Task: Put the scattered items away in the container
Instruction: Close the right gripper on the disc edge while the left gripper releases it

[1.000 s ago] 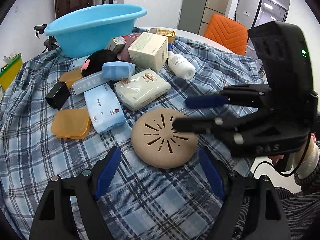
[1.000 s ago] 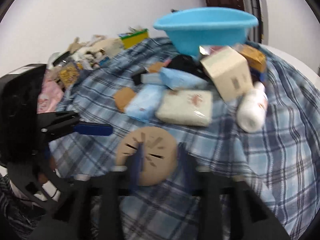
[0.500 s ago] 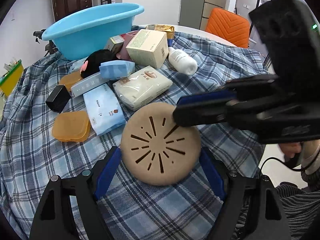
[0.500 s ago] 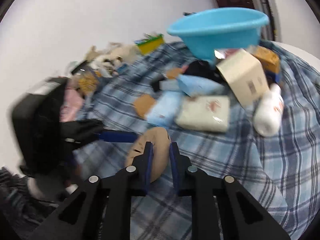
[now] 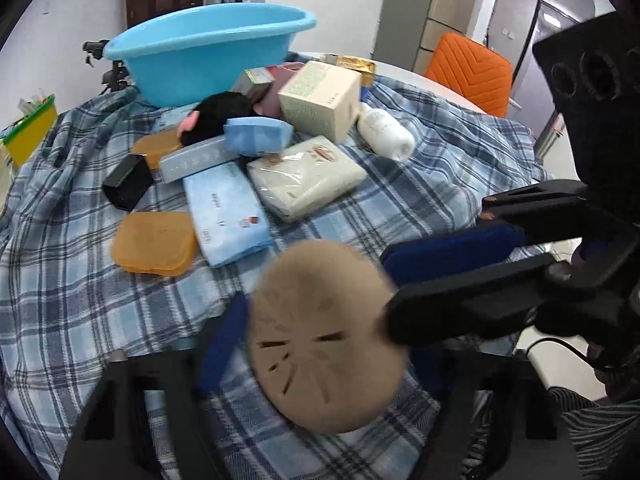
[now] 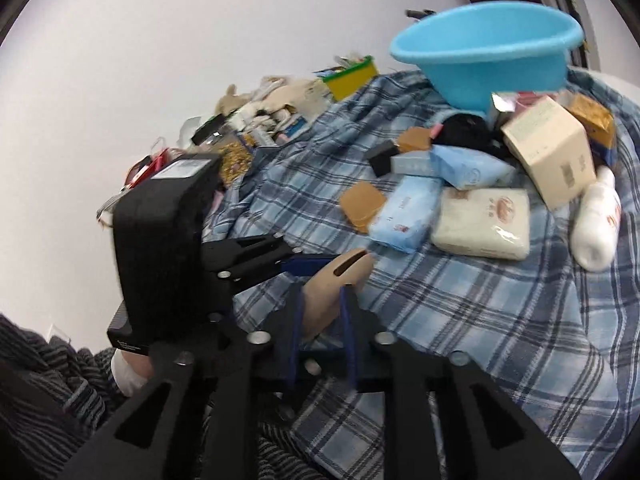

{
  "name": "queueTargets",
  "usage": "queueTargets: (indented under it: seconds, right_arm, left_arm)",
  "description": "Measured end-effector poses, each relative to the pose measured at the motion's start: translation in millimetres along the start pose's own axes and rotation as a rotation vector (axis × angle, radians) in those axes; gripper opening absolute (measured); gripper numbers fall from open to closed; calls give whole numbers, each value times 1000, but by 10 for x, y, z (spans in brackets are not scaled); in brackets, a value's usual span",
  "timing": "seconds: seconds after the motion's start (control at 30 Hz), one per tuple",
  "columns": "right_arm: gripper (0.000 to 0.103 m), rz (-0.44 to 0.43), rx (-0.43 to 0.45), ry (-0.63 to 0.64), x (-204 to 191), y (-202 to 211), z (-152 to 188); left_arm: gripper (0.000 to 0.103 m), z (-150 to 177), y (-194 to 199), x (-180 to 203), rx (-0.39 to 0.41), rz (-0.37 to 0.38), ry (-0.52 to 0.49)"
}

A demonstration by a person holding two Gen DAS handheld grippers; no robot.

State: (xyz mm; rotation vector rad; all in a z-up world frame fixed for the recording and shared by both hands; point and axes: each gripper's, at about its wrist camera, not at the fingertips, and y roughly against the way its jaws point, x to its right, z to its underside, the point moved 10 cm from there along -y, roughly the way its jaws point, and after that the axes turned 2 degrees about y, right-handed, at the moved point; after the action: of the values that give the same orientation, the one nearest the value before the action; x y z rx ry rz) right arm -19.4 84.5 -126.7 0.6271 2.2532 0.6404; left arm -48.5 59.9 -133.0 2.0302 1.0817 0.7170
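Note:
A tan round slotted disc is pinched at its edge by my right gripper, which enters from the right and holds it lifted and tilted above the checked cloth. In the right wrist view the disc stands edge-on between the shut right gripper. My left gripper is open, its blue pads on either side of the lifted disc without gripping it. The light blue tub stands at the far side of the table; it also shows in the right wrist view.
Scattered on the cloth are a cream box, a white bottle, a wrapped cream pack, blue tissue packs, orange lids, a black box and a black plush. An orange chair stands behind.
My right gripper closed on the disc's edge and lifted it off the cloth, tilting it up and toward the left gripper. The left gripper stayed open.

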Motion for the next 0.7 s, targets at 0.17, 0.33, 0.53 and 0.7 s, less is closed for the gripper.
queueTargets:
  seconds: [0.17,0.33,0.53,0.7]
  right_arm:
    - [56,-82,-62,-157,131,-112,64]
    - [63,-155,-112,-325,205,-291,71]
    - [28,-153,-108,-323,215,-336,69]
    - [11,-99,-35,-242,195,-148,-56]
  left_arm:
    - [57,33,19,4,1,-12,-22]
    - [57,61,-4,15,-7,-11,-27]
    - [61,123,-27,5,-31,-20,-33]
    - [70,117,21,-12,-11,-83,-75]
